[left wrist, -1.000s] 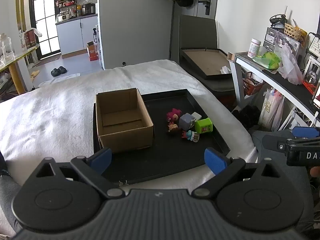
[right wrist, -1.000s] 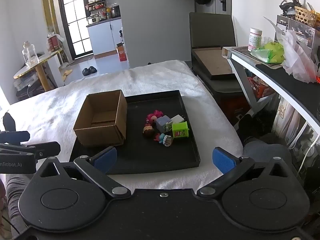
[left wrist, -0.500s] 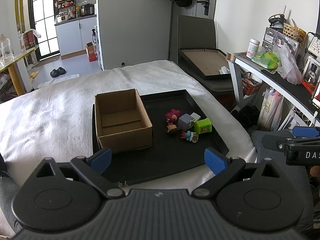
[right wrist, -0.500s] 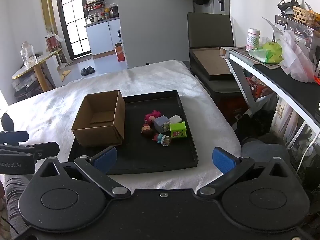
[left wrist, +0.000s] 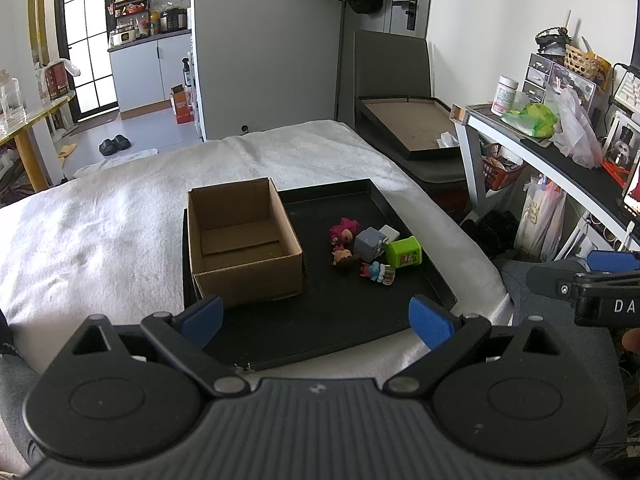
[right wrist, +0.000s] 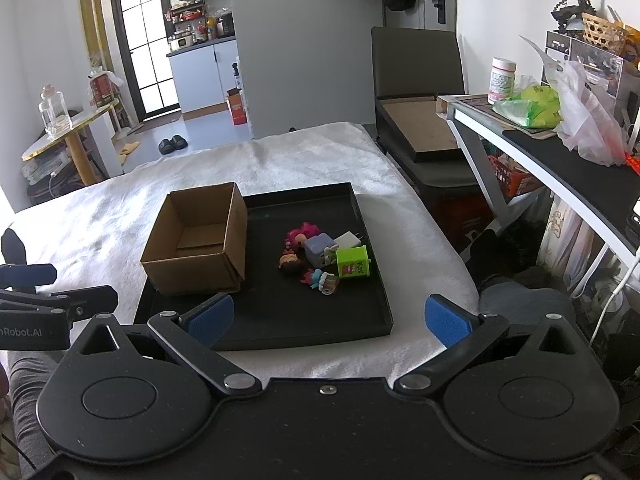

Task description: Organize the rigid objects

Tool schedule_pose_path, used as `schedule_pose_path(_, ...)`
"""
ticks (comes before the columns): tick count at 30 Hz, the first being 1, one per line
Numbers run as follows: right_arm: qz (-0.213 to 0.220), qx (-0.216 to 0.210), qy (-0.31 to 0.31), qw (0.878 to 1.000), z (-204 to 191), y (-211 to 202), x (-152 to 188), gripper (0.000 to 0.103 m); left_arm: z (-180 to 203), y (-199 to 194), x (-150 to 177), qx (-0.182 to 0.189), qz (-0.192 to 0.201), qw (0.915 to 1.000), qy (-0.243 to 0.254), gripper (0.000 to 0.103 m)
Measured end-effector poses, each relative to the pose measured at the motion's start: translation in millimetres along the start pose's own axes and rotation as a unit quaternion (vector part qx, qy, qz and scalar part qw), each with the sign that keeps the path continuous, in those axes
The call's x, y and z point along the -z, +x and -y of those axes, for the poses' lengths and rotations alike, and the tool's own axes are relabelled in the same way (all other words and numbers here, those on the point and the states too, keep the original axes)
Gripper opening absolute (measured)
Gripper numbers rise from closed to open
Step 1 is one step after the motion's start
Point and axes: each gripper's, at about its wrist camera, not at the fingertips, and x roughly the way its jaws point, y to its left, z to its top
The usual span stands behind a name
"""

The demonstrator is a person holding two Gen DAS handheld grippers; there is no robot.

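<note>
A black tray (left wrist: 416, 280) (right wrist: 372, 240) lies on a white blanket. On its left stands an empty open cardboard box (left wrist: 244, 240) (right wrist: 196, 240). On its right lies a cluster of small toys: a pink doll (left wrist: 345, 230) (right wrist: 298, 234), a grey-purple cube (left wrist: 368, 243) (right wrist: 318, 249), a white plug (left wrist: 389, 234) (right wrist: 349, 239), a green cube (left wrist: 404, 253) (right wrist: 352, 262), a brown-haired figure (left wrist: 342, 257) (right wrist: 290, 262) and a blue figure (left wrist: 378, 272) (right wrist: 322, 280). My left gripper (left wrist: 316, 320) and right gripper (right wrist: 328, 318) are both open and empty, held before the tray's near edge.
The white blanket (left wrist: 100, 220) covers a bed. A grey chair holding a flat board (left wrist: 412, 128) stands behind to the right. A desk (right wrist: 560, 156) with bags and a jar runs along the right. A doorway and kitchen lie at the far left.
Both grippers drew back slightly from the tray; the box and toys have not moved.
</note>
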Motion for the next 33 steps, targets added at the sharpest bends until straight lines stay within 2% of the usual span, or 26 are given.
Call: schedule_pose_path(33, 0.002, 0.006, 0.002, 1.000, 0.3, -3.2, -1.0, 0.103, -1.1, 1.1, -0.5, 0.001, 0.001, 1.0000, 0.001, 0.099)
